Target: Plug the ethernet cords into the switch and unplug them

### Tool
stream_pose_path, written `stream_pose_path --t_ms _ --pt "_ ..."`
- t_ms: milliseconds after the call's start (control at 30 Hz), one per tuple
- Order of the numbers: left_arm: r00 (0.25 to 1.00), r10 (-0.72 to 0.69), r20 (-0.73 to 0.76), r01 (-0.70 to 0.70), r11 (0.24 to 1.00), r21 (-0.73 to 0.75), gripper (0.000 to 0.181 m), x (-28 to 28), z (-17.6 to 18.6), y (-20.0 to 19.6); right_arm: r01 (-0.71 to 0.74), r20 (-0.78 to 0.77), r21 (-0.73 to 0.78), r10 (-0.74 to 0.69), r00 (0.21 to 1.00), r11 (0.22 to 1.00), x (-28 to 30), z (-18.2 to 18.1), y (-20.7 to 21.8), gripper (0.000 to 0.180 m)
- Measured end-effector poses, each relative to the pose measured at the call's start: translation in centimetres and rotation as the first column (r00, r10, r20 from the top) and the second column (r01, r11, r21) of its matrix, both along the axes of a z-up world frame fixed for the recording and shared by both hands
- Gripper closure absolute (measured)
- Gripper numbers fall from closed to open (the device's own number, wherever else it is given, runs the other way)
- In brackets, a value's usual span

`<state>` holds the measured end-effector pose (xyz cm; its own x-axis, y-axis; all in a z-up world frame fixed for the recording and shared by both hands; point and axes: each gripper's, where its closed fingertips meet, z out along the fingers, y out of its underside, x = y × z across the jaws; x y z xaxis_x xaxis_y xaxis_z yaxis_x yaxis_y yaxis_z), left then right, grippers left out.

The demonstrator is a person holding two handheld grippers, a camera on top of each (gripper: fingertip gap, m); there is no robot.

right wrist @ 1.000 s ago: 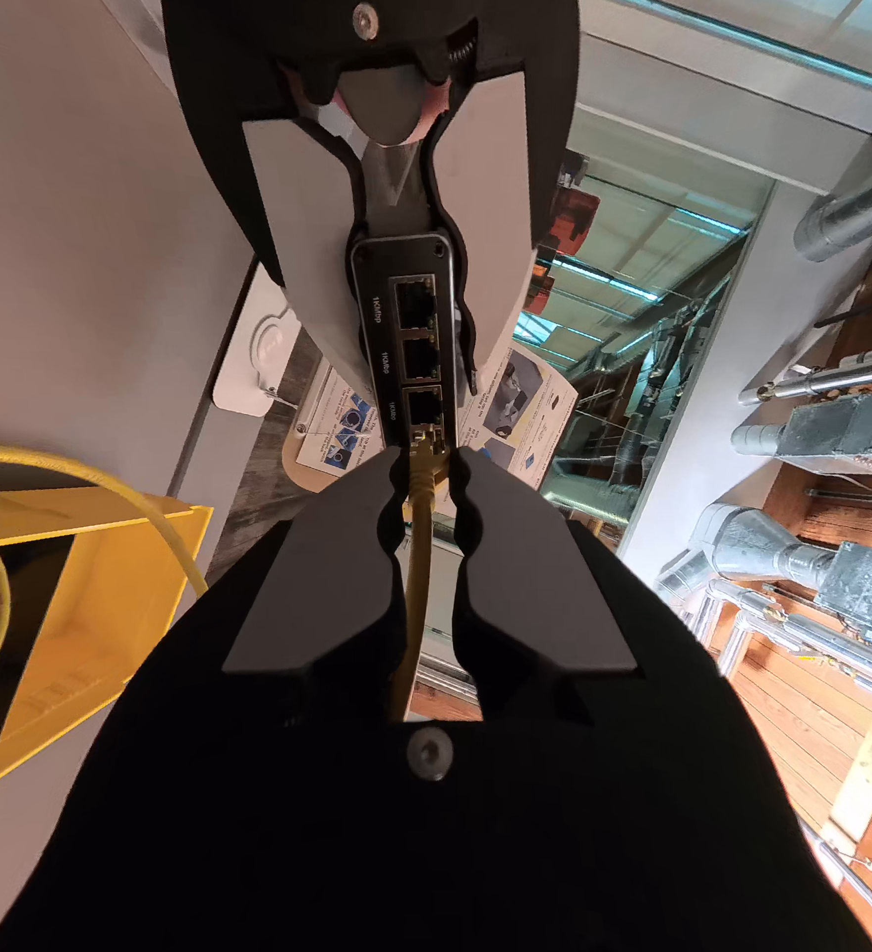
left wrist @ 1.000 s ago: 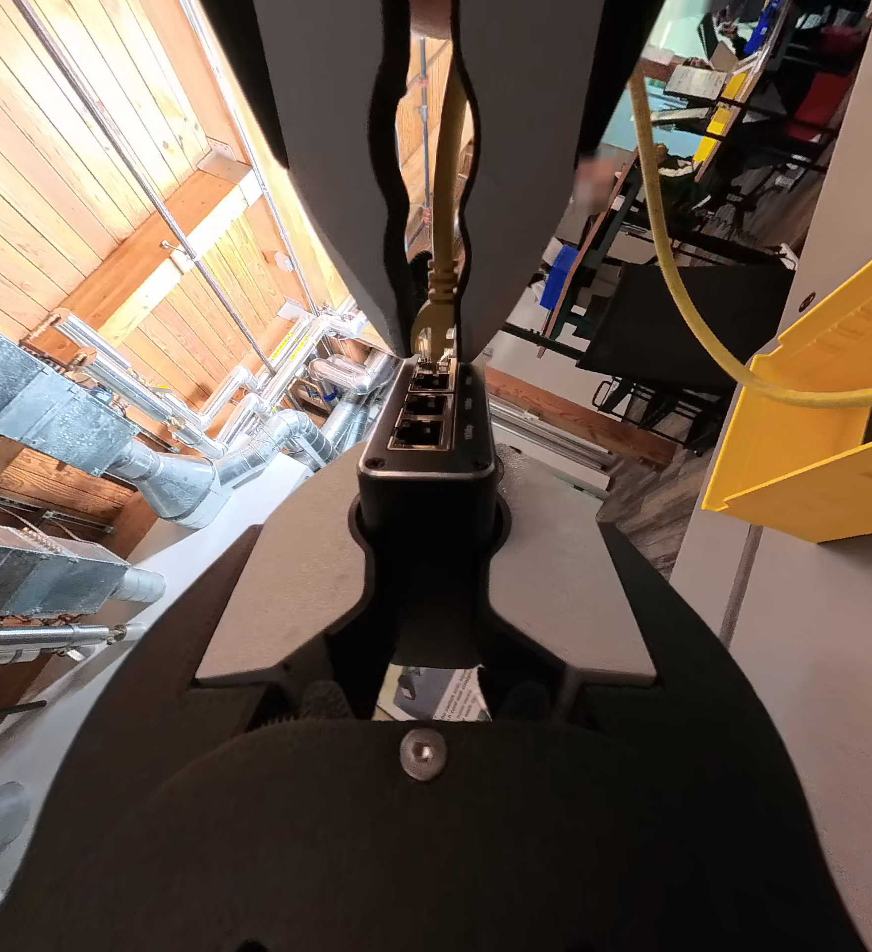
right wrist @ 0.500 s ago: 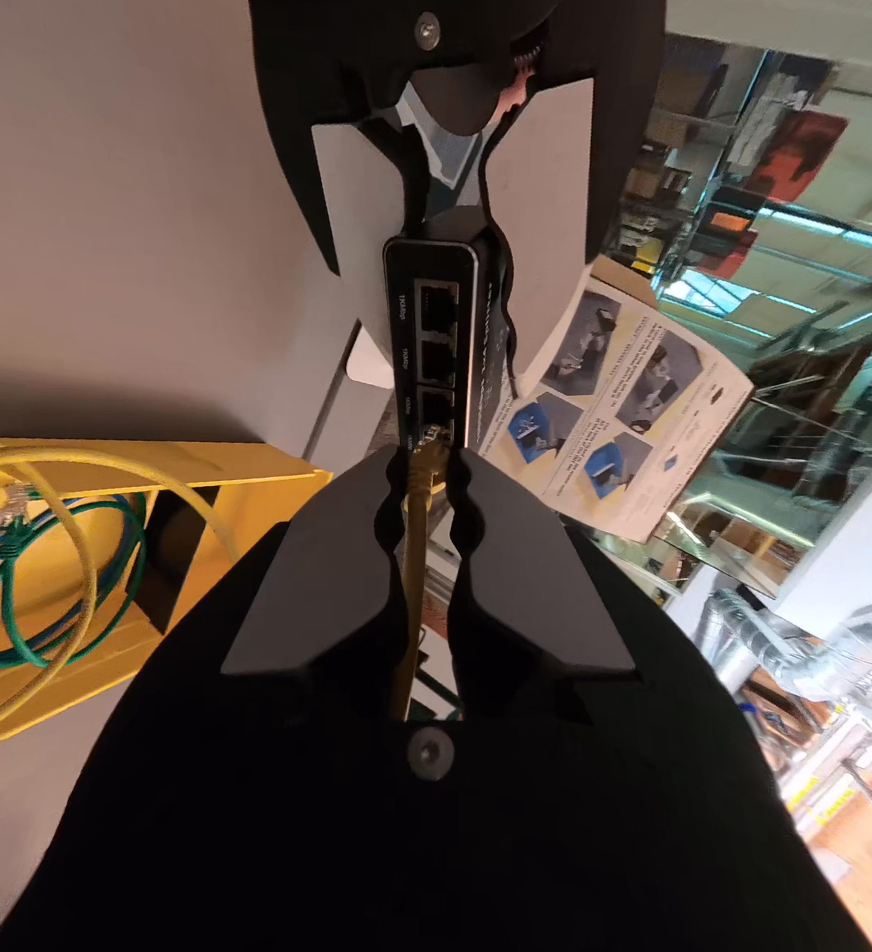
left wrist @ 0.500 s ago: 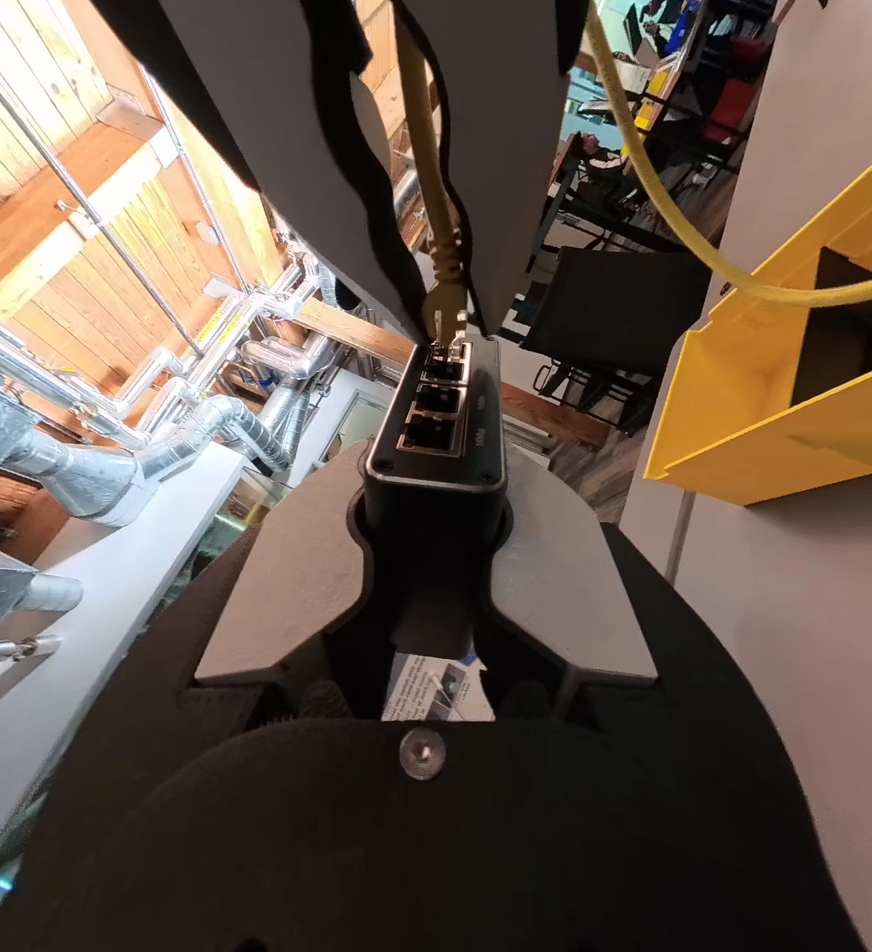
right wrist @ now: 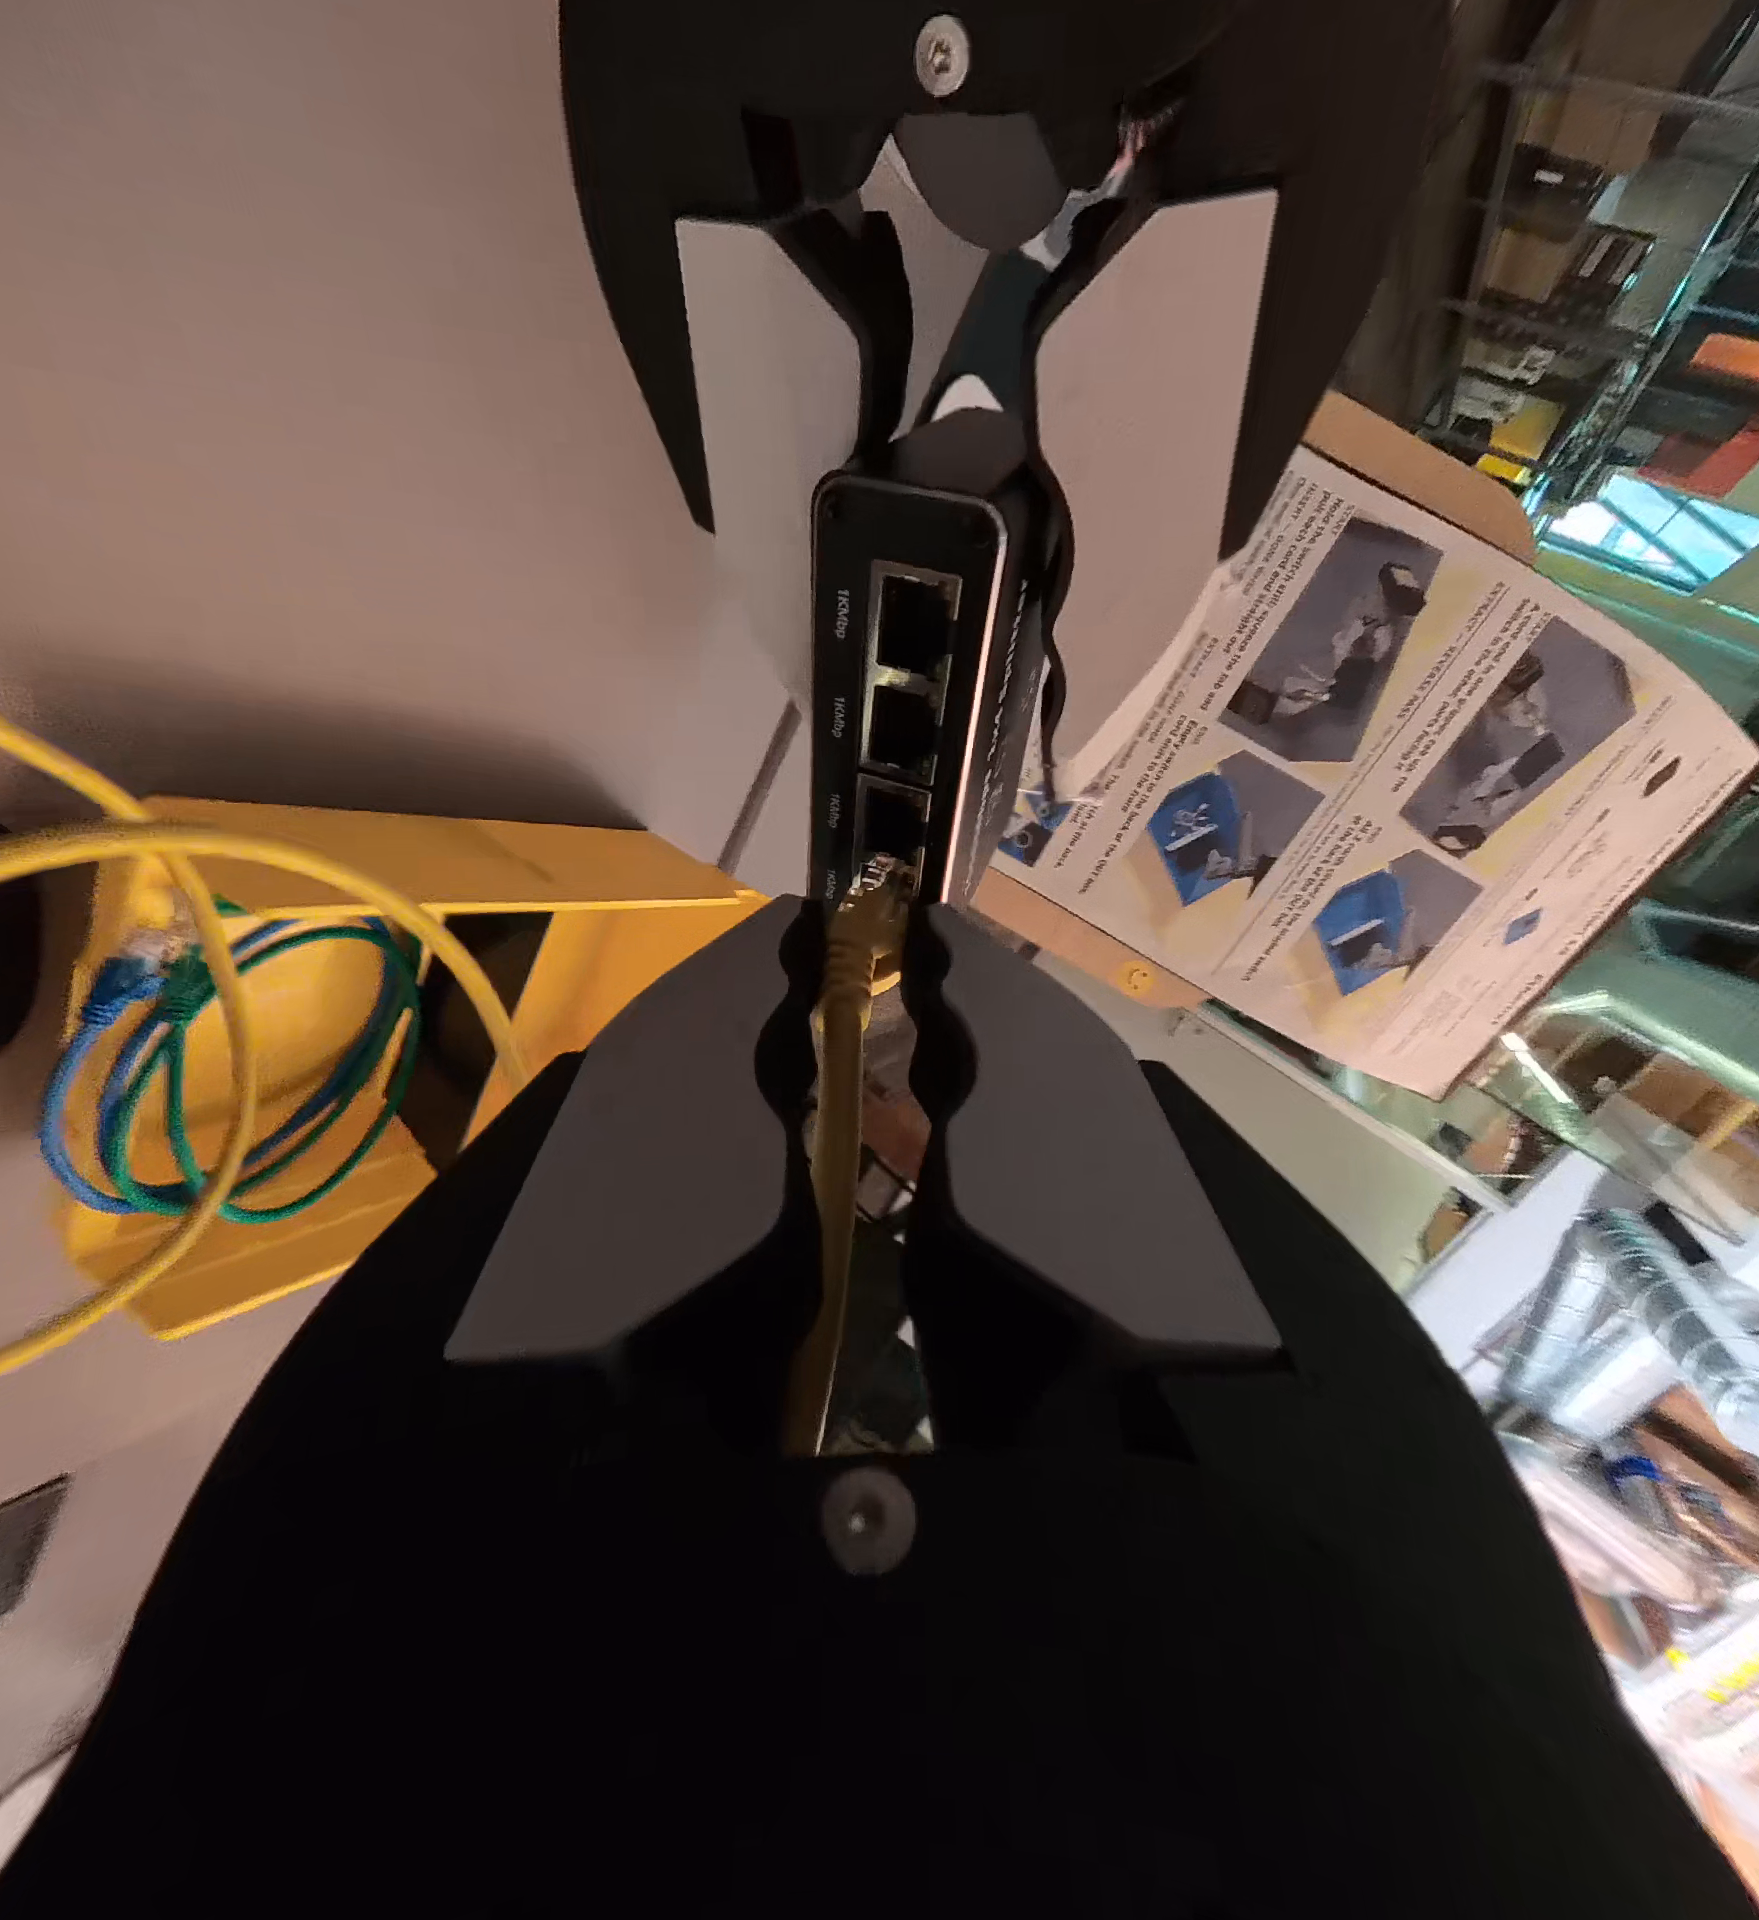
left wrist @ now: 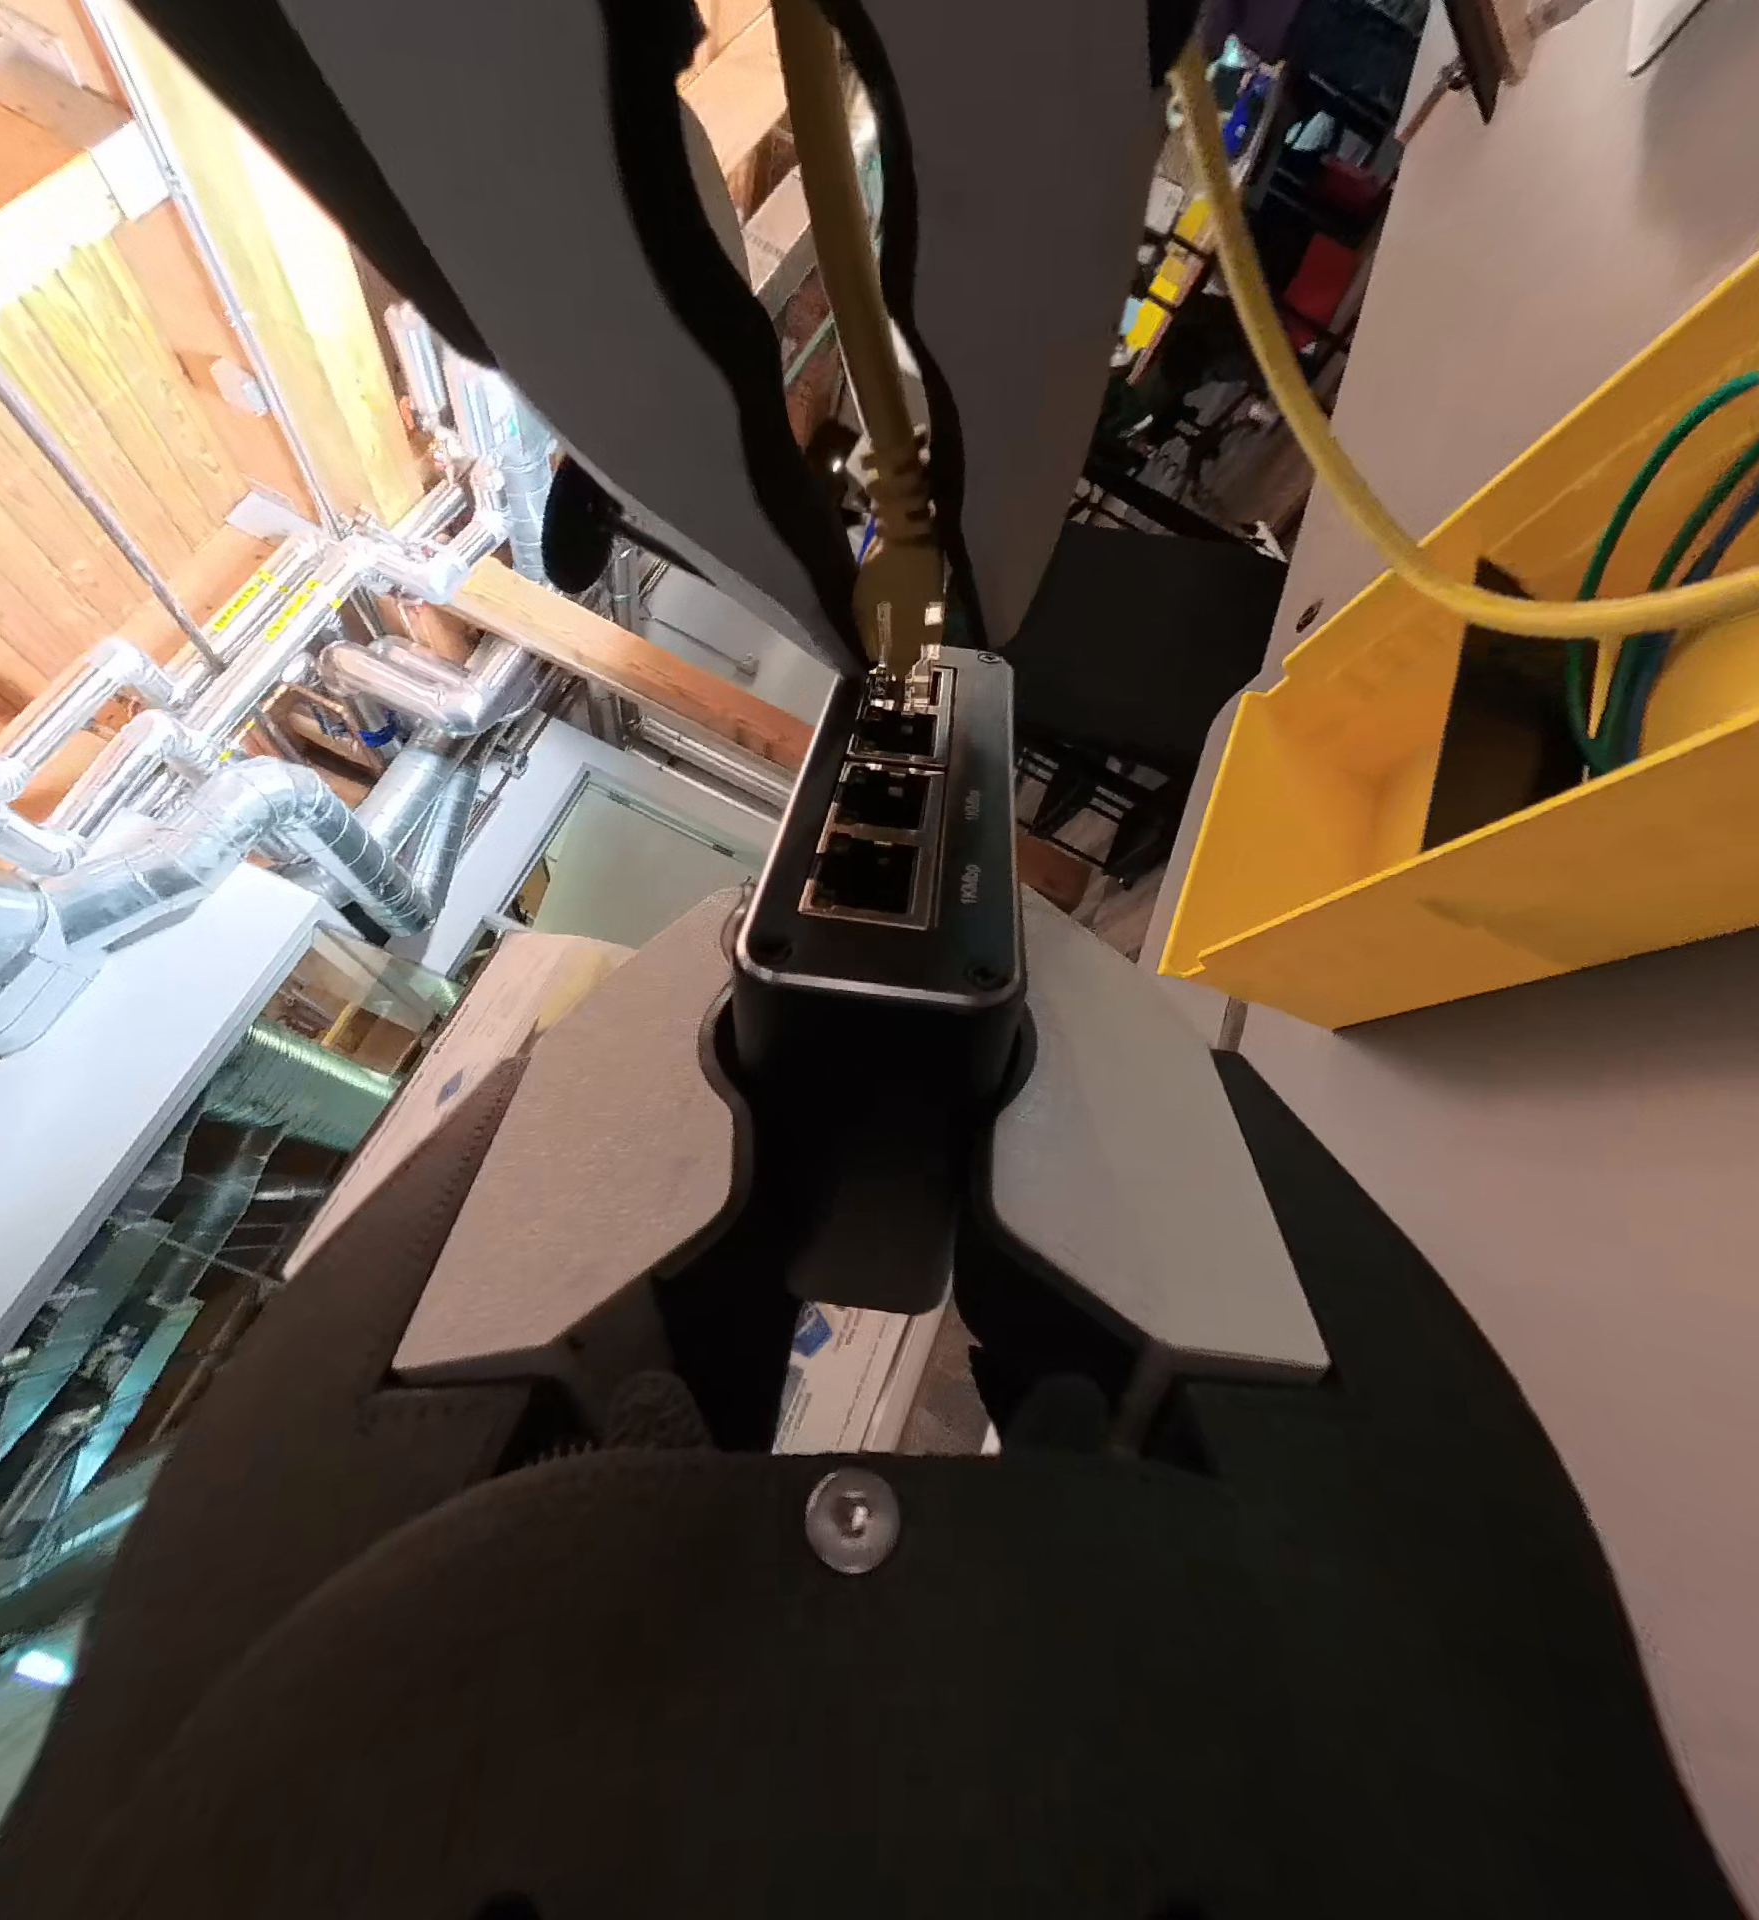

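Note:
My left gripper (left wrist: pixel 880 935) is shut on a black switch (left wrist: pixel 885 831) and holds it in the air, ports facing up. Three ports nearer me are empty. My right gripper (right wrist: pixel 862 920) is shut on a yellow ethernet cord (right wrist: pixel 839 1091) just behind its plug (right wrist: pixel 880 883). The plug's tip is at the mouth of the switch's (right wrist: pixel 906 675) end port; I cannot tell if it is seated. In the left wrist view the right gripper (left wrist: pixel 922 623) comes in from the top with the cord (left wrist: pixel 844 260). In the right wrist view the left gripper (right wrist: pixel 963 520) is at the top.
A yellow bin (right wrist: pixel 594 862) on the grey table (right wrist: pixel 231 416) holds coiled blue and green cords (right wrist: pixel 179 1091), and the yellow cord loops over it. The bin also shows in the left wrist view (left wrist: pixel 1374 883). A printed sheet (right wrist: pixel 1374 748) on cardboard stands at the right. Less than 4 cm separates the two grippers' tips.
Both grippers have tilted together with the switch and cord, so the bin and its coiled cords have come further into view. The plug stays at the end port.

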<state>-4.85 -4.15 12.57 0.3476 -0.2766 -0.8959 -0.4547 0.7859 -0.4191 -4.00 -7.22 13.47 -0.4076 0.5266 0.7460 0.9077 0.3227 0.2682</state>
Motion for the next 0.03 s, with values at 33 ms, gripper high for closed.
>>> stream_pose_path --t_ms 33 --pt "1.0 -0.016 -0.011 0.016 1.0 -0.004 0.142 0.21 -0.22 -0.25 0.017 -0.014 -0.021 -0.017 1.0 1.0 0.12 -0.26 -0.34 0.166"
